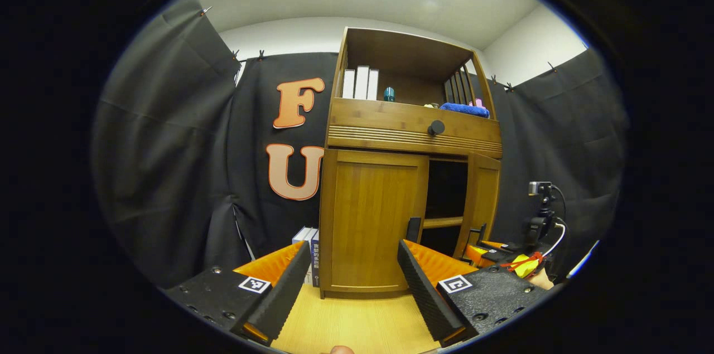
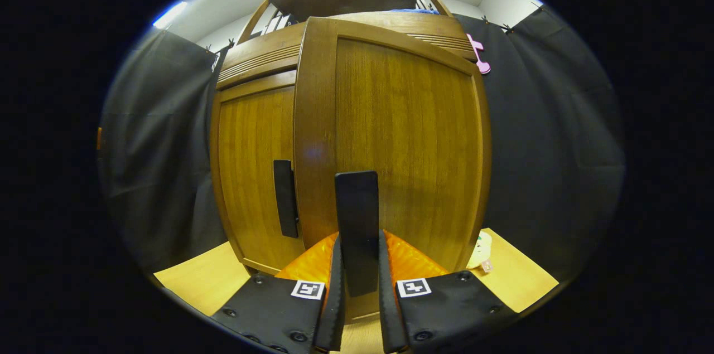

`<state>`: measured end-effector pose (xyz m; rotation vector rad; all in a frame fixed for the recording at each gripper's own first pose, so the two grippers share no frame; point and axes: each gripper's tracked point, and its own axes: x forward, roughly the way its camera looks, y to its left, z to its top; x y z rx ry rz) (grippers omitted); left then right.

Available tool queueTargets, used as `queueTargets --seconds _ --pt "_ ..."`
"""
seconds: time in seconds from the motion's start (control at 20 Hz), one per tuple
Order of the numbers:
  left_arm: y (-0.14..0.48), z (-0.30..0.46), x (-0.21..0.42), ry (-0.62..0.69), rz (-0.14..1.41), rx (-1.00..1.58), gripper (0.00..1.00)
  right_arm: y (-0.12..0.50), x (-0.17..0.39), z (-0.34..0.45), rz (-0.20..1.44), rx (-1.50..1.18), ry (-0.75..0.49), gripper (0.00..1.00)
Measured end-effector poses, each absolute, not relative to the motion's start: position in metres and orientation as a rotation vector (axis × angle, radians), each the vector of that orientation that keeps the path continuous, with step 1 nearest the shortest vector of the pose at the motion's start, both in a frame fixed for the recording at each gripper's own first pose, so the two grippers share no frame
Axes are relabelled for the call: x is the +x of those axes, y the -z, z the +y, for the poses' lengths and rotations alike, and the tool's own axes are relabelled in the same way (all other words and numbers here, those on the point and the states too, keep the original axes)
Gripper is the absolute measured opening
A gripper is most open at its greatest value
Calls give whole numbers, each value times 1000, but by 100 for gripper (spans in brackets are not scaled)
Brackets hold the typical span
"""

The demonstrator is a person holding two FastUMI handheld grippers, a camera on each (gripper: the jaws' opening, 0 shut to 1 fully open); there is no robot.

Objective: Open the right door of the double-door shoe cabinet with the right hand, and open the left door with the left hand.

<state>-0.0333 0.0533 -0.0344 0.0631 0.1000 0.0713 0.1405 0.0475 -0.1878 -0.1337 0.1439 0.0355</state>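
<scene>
my right tool (image 2: 357,287) is clamped on the right door handle (image 2: 357,226), a dark upright bar, with both fingers (image 2: 337,292) pressing its sides. that handle sits on the right door (image 2: 401,136) of the shoe cabinet (image 1: 390,198), and the door is swung out from the cabinet front, so i see a dark gap with a shelf inside from the left gripper view. my left tool (image 1: 346,281) hangs wide open with nothing between its fingers, in front of the cabinet and apart from it. the left door (image 1: 371,220) is flush with the cabinet front, its handle (image 2: 285,198) just beside the open door's edge. above the doors sits a drawer with a round knob (image 1: 436,127), and above that an open shelf with white books (image 1: 360,83) and a folded blue cloth (image 1: 464,110). the cabinet stands on a pale wooden surface (image 1: 357,326).
</scene>
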Motion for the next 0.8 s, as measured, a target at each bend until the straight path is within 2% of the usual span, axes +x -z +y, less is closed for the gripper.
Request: queueTargets --seconds 0.1,0.2,0.25,0.3,0.35,0.4,0.8 --pt "32 49 -34 -72 94 68 92 187 129 40 140 -128 -39 31" --pt "31 42 -34 -66 89 72 94 186 118 33 143 -115 -43 34" --pt "32 37 -34 -58 87 71 92 185 113 28 145 -109 -45 29" --pt "32 32 -35 -50 87 71 92 185 108 26 147 -104 -48 29" --pt "31 27 -37 -42 86 71 92 185 104 22 148 -100 -50 34" --pt "31 23 -38 -36 85 72 92 185 100 17 152 -97 -50 29" --pt "29 -4 -39 -6 82 74 92 182 72 -21 143 -69 -45 26"
